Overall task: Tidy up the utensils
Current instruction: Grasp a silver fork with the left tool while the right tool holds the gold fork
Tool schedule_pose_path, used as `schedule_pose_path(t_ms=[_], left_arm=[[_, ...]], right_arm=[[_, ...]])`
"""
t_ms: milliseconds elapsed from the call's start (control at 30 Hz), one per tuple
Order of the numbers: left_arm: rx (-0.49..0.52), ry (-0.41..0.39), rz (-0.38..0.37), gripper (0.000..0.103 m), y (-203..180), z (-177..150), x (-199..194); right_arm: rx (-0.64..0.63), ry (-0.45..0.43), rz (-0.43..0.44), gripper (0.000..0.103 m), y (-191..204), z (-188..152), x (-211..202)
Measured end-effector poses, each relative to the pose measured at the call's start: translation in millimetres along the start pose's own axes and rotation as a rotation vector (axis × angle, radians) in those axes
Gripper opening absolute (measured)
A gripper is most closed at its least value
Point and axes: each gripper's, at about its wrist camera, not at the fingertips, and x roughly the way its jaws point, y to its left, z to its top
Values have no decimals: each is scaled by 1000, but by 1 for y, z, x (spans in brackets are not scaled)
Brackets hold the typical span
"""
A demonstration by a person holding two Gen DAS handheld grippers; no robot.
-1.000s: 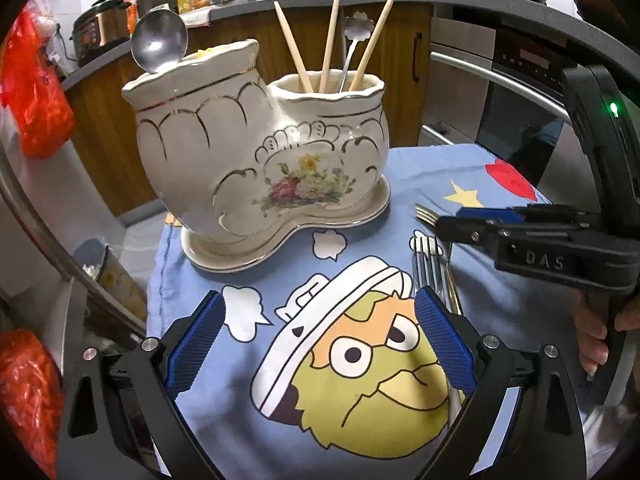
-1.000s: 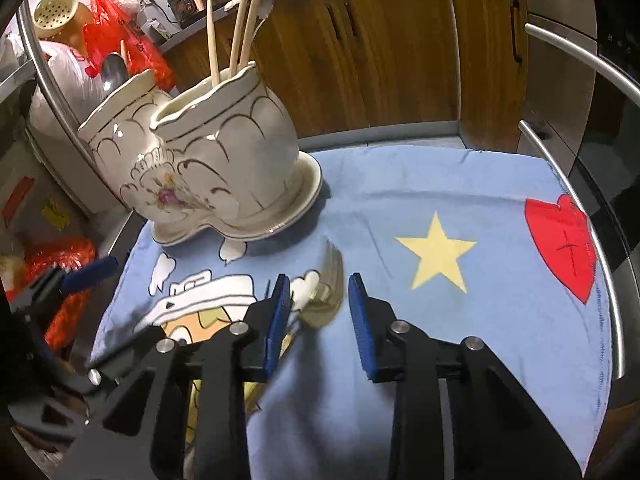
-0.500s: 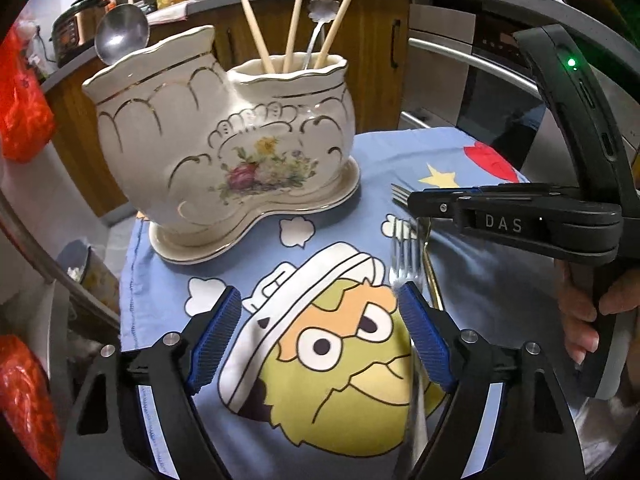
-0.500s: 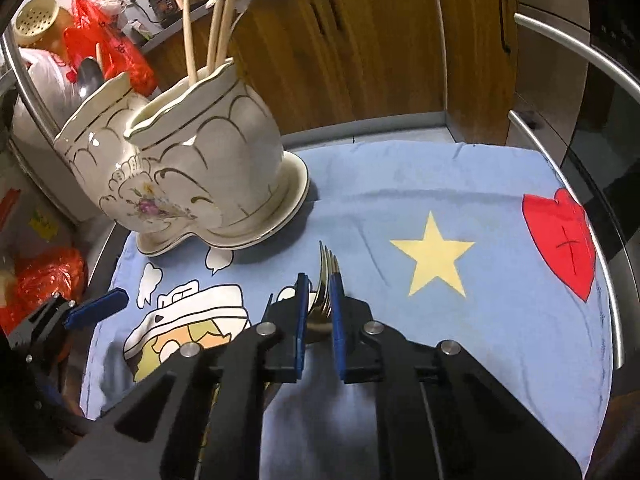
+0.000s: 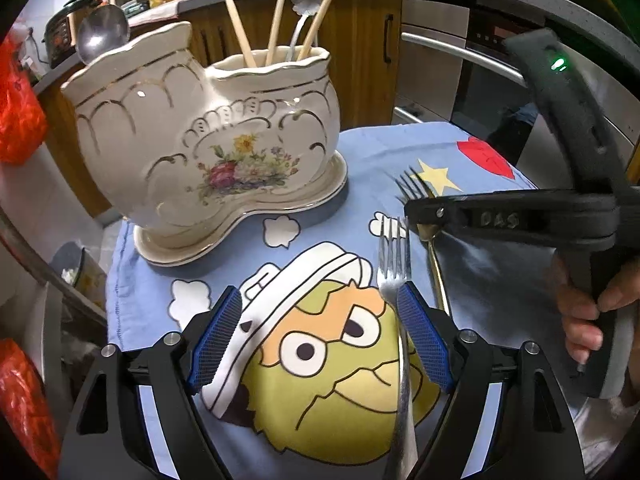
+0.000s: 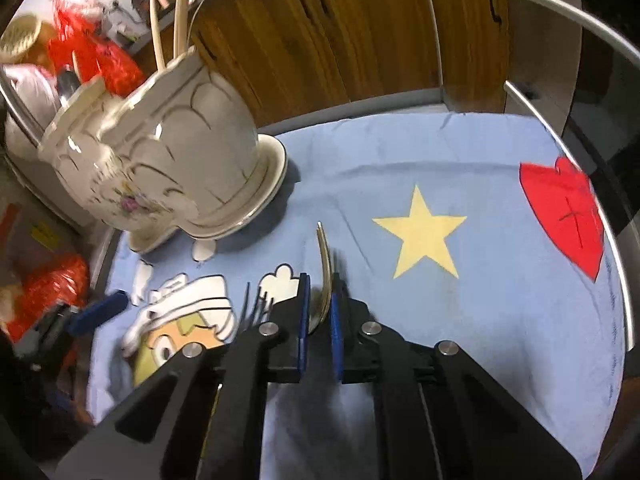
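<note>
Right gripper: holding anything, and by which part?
Yes. The right gripper is shut on the gold fork, gripped at its head just below the tines.
</note>
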Motion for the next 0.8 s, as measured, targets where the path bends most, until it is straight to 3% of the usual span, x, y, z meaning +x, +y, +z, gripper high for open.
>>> schedule_pose_path(t_ms=[167,300,433,567,733,800], left_arm=[[14,0,-64,57,-9,6,13],[67,-22,-120,49,-24,13,21],[107,-20,-133,42,-34,16,30],[99,32,-122,34,-35,21,46],[84,31,-119,32,-36,24,51],[90,29,-104,24,-38,25,52]], right_arm=[[3,-25,11,7,-4,-3,-13],[36,-9,31,7,-14,-4,-13],[38,-7,37,7,-19,-3,-16],[39,-13,44,7,-22,-4,-21],[34,-21,54,7,-23,-4,-25],[23,-29,51,7,-22,-5,-27]])
